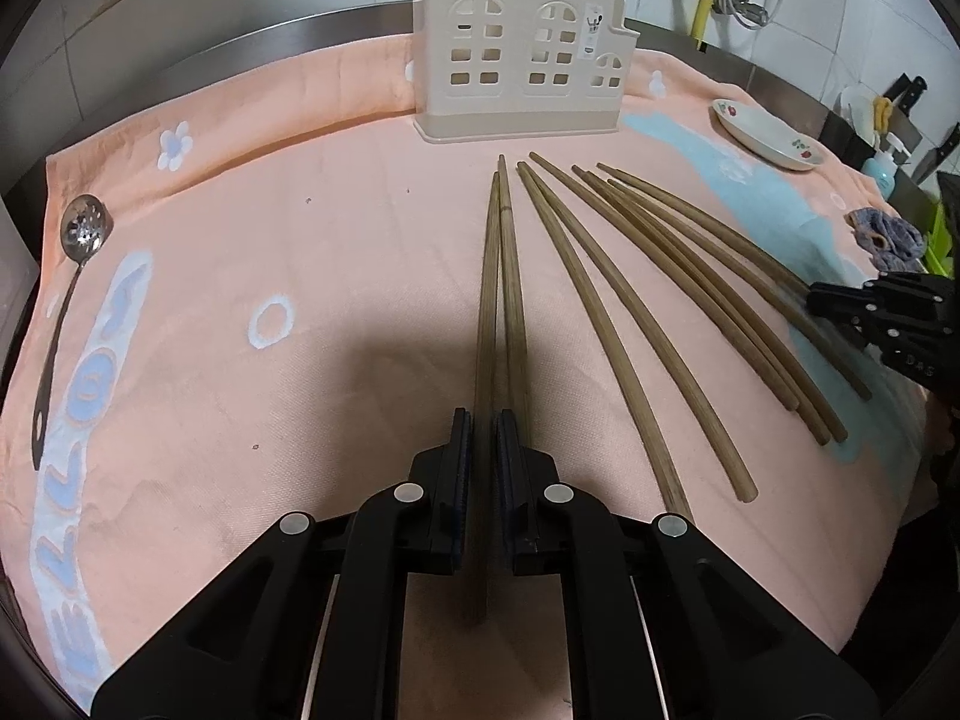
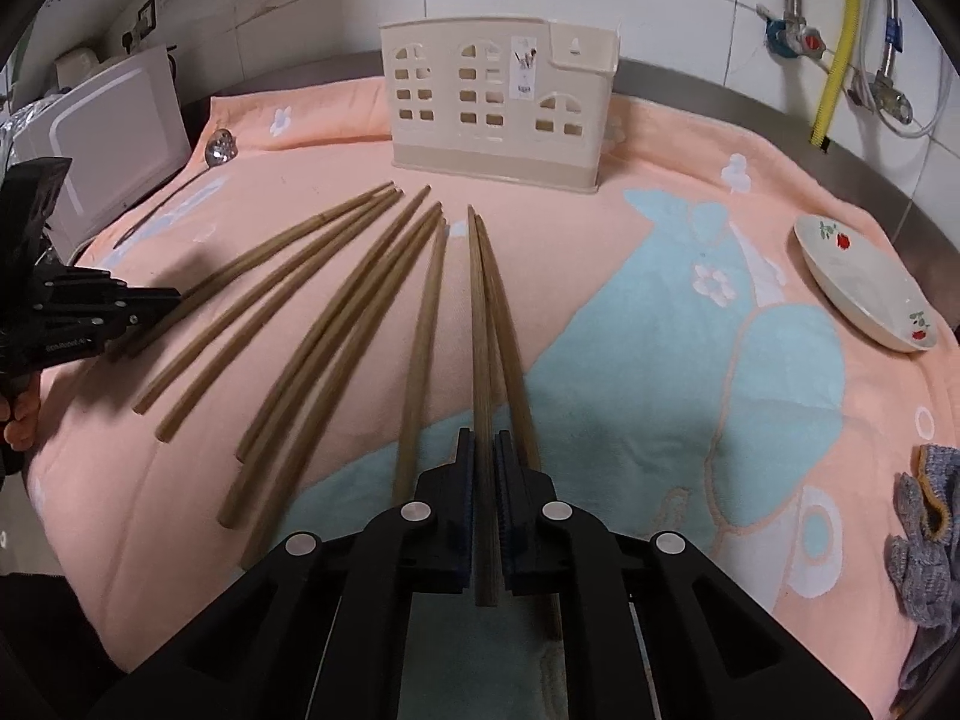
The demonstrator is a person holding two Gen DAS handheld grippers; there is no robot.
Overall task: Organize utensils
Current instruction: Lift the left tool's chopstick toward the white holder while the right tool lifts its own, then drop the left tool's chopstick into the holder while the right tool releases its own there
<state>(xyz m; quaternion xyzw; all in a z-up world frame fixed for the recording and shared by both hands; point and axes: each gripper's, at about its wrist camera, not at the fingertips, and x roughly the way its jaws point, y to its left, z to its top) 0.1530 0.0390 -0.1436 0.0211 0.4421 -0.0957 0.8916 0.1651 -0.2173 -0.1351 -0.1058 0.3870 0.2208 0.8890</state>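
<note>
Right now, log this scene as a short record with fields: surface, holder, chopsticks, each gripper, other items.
surface: peach towel spread over a metal counter
holder: cream utensil holder upright at the back of the towel; nothing visible through its window slots
chopsticks: loose chopsticks fanned out on the towel, thin tips toward the holder
left gripper: closed on a chopstick
right gripper: closed on a chopstick
other items: slotted spoon at the towel's left edge, plate at right, grey cloth near right
</note>
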